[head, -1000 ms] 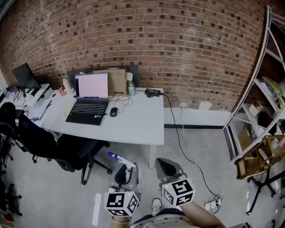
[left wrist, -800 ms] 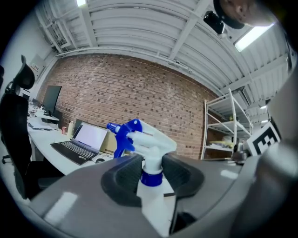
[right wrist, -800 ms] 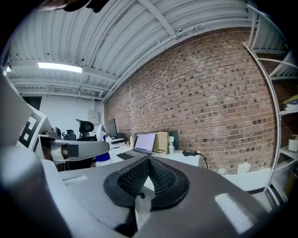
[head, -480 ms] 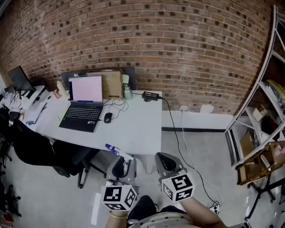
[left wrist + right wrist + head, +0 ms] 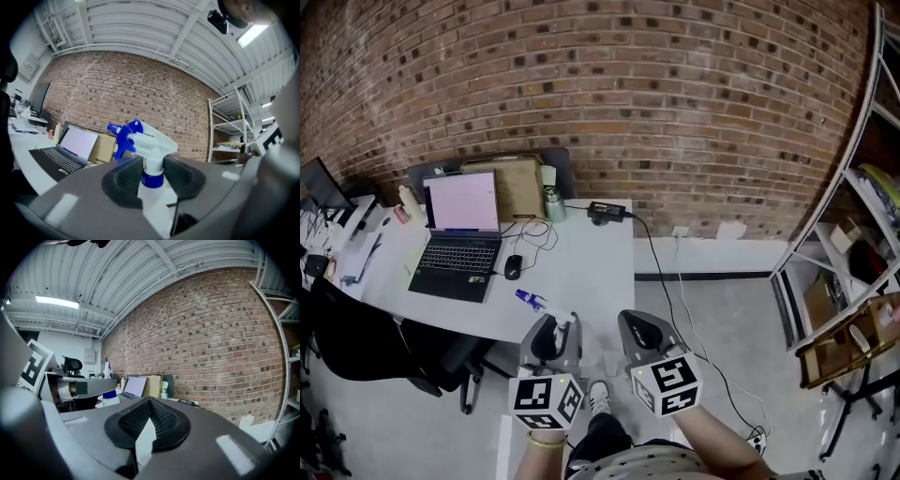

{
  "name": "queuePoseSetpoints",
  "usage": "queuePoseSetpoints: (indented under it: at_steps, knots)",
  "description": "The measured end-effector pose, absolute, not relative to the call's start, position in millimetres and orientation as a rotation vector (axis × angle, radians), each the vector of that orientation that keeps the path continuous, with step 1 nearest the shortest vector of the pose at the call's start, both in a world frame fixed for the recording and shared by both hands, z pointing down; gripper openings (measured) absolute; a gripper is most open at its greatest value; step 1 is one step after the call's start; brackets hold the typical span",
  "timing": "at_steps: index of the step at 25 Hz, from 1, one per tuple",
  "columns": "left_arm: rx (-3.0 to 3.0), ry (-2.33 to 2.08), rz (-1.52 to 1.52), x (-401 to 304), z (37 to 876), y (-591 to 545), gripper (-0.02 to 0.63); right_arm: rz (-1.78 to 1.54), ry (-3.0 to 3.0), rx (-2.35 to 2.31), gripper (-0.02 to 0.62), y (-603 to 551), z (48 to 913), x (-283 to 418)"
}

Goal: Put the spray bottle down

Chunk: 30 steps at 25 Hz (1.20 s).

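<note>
My left gripper (image 5: 551, 336) is shut on the neck of a white spray bottle (image 5: 564, 324) with a blue nozzle (image 5: 528, 300). In the left gripper view the bottle (image 5: 151, 145) stands upright between the dark pads (image 5: 125, 177), with its blue collar at pad height and the nozzle pointing left. The nozzle hangs over the front edge of the white desk (image 5: 591, 272). My right gripper (image 5: 636, 330) is level beside the left one, off the desk's front right corner. Its jaws (image 5: 149, 420) are shut, with only a pale sliver showing under the pads.
On the desk are an open laptop (image 5: 459, 234), a mouse (image 5: 513, 267), a cardboard box (image 5: 517, 187), a flask (image 5: 551, 202) and a power adapter (image 5: 605, 211) whose cable (image 5: 694, 319) runs down to the floor. A black office chair (image 5: 356, 328) is at the left, a metal shelf rack (image 5: 853, 234) at the right.
Both grippers have moved forward towards the desk, which now lies nearer in the head view. The bottle's nozzle has come over the desk's front edge. The grip is unchanged.
</note>
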<state>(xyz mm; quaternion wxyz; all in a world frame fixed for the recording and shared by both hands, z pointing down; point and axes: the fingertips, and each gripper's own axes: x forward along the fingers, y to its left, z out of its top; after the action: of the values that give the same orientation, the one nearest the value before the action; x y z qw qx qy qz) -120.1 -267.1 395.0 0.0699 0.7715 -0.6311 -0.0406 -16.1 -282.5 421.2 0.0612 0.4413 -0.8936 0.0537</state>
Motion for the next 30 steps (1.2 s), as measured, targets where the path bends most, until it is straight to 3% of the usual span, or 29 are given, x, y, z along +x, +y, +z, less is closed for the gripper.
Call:
queuePoseSetpoints:
  at_steps: [17,30]
  knots:
    - [2.427,-1.841,-0.101,-126.1,414.2,-400.8,0.135,0.195,-2.648,1.400,0.000,-404.7,440.3,-40.3]
    - [2.482,-1.799,-0.074,-120.5,432.9,-417.1,0.137,0.261,-2.587,1.426,-0.002,-415.6,467.6,-39.8]
